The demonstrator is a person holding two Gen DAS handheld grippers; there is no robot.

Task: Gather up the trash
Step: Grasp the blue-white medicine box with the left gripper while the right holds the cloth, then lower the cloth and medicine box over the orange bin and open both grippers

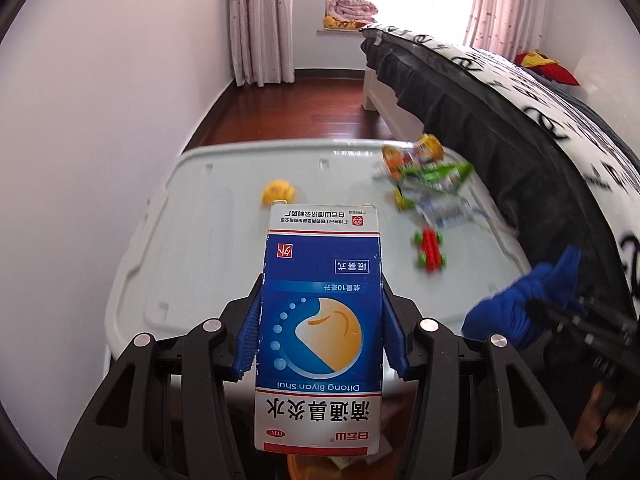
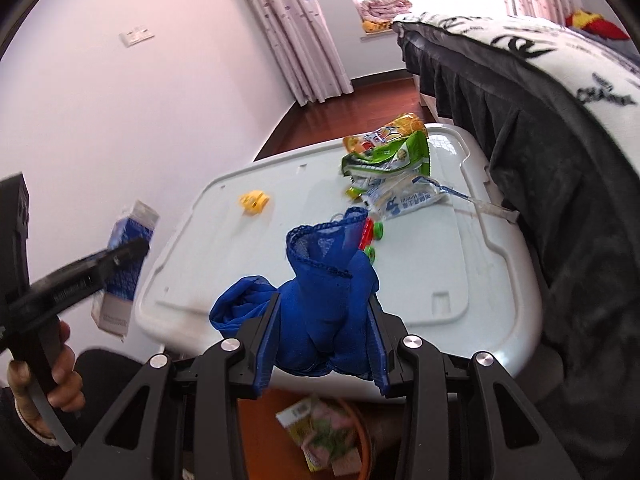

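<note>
We are clamping the blue medicine box (image 1: 320, 320) upright between the pads of the left gripper (image 1: 322, 334), lengthwise so it cannot swing — it is hanging over an orange bin (image 2: 360, 432) below, where some packets are already lying, though that view is blurred. The right gripper (image 2: 324, 344) is pinching the bunched blue cloth (image 2: 324, 300) above the near edge of the white storage-box lid (image 2: 440, 264). Left on the lid are the green and orange snack wrappers (image 2: 388, 148) — trash, we are judging — beside a red toy car (image 1: 430, 249).
</note>
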